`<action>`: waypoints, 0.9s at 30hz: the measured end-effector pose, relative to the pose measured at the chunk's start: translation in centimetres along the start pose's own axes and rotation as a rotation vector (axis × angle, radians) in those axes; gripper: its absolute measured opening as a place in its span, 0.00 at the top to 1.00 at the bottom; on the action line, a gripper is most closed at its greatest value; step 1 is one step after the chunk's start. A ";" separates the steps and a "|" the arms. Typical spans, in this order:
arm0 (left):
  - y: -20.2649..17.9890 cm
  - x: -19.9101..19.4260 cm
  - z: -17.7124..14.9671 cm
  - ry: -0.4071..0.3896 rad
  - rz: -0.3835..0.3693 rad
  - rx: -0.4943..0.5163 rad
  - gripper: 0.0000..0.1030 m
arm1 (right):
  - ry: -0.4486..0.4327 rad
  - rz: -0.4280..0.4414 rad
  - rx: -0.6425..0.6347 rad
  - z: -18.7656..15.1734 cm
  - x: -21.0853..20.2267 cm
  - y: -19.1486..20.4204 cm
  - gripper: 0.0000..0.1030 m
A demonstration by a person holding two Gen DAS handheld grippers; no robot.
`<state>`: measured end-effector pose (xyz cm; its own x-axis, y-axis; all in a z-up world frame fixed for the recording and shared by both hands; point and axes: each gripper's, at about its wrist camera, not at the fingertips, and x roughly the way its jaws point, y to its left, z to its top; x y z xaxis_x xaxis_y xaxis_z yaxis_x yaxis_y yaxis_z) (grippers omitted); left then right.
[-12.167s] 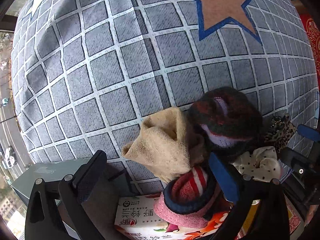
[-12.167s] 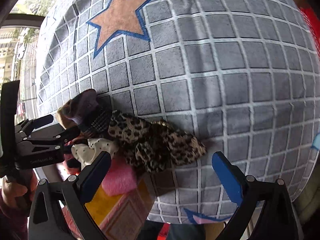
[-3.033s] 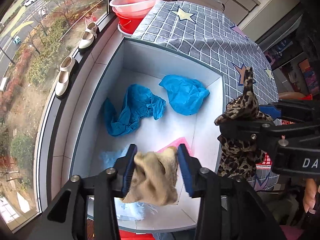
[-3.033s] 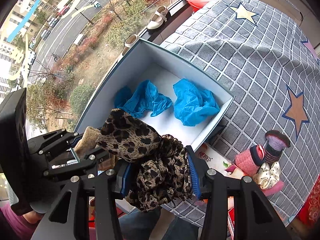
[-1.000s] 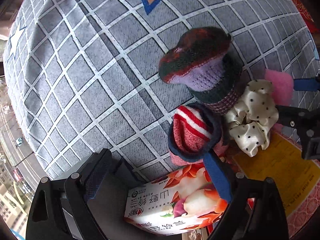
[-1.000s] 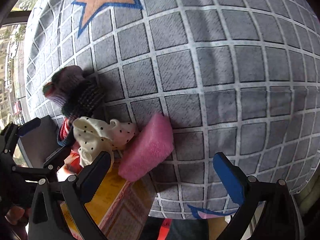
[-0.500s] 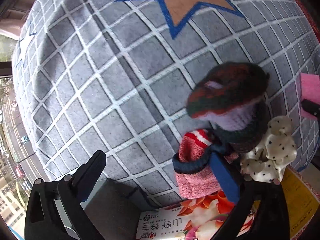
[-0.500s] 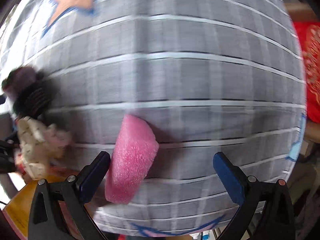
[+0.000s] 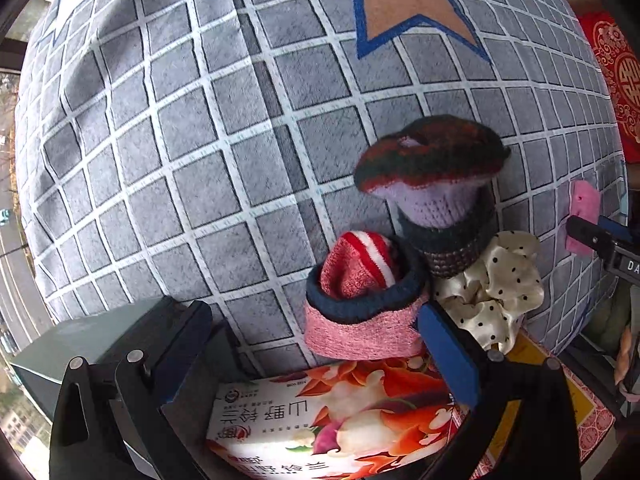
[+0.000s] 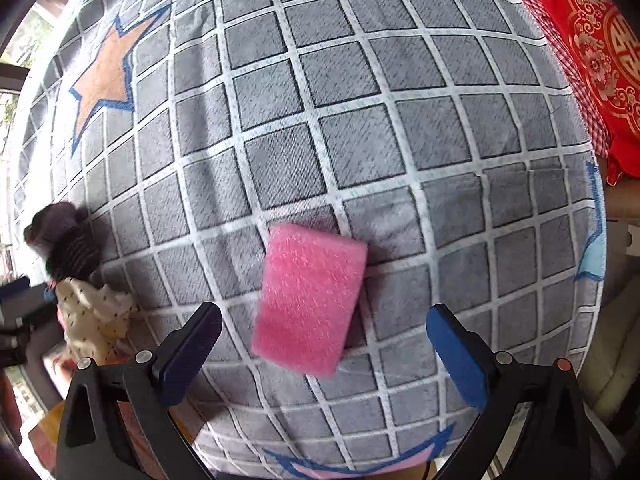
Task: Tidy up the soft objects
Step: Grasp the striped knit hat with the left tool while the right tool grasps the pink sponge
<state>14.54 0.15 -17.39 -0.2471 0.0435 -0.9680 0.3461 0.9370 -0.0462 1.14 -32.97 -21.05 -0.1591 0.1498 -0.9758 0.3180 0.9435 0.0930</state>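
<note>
With both grippers' jaws spread and empty, the right gripper straddles the sponge lying loose on the desk; a shallow pinch may squirt it out.

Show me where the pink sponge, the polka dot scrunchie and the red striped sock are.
pink sponge [image 10: 310, 304], right wrist view, middle of its top face.
polka dot scrunchie [image 9: 492, 284], left wrist view, centre of its cream folds.
red striped sock [image 9: 356, 268], left wrist view, on the striped rolled top.
</note>
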 end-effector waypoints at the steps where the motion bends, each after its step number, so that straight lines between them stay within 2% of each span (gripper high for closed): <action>1: -0.2 0.4 -0.1 0.011 -0.007 -0.011 0.00 | 0.002 -0.001 0.006 0.5 0.8 -0.2 0.00; 4: -0.3 1.7 -0.5 0.033 -0.021 -0.030 0.00 | 0.012 -0.008 0.021 0.1 2.2 0.3 0.00; 9: -1.7 3.9 -0.9 0.052 0.013 -0.013 0.00 | 0.005 -0.067 -0.004 -0.1 2.8 1.5 0.00; 10: -2.4 4.3 -0.7 0.051 0.020 -0.009 0.00 | 0.005 -0.067 0.002 -1.2 3.8 1.9 0.00; 13: -3.8 6.3 -0.8 0.063 0.019 -0.005 0.01 | 0.034 -0.064 -0.003 -1.0 4.3 2.5 0.00; 17: -5.9 7.4 -1.1 0.055 -0.002 0.015 0.13 | 0.050 -0.064 -0.029 3.0 5.0 3.8 0.00; 18: -6.2 7.6 -1.4 0.052 -0.012 0.014 0.22 | 0.048 -0.061 -0.034 2.8 5.2 4.2 0.01; 19: -6.6 7.7 -1.4 0.048 -0.034 0.009 0.27 | 0.043 -0.062 -0.043 2.6 5.3 4.4 0.04; 21: -7.8 7.8 -1.6 0.025 -0.058 0.009 0.48 | 0.014 -0.077 -0.081 1.5 4.2 4.2 0.16; 22: -8.6 7.5 -2.2 0.016 -0.068 0.010 0.53 | -0.007 -0.080 -0.108 1.3 3.8 4.4 0.28; 23: -9.0 7.4 -2.7 0.004 -0.062 0.011 0.57 | -0.022 -0.082 -0.131 1.1 3.5 4.6 0.44; 24: -9.3 7.3 -3.1 -0.015 -0.056 0.012 0.61 | -0.040 -0.077 -0.157 1.0 3.1 4.8 0.52; 27: -9.7 6.4 -4.3 -0.071 -0.053 -0.004 0.65 | -0.050 -0.027 -0.158 0.9 2.4 4.4 0.51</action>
<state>5.76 -7.16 -22.11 -0.2002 -0.0309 -0.9793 0.3307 0.9387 -0.0972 2.97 -28.71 -23.14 -0.1172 0.1127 -0.9867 0.1629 0.9823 0.0929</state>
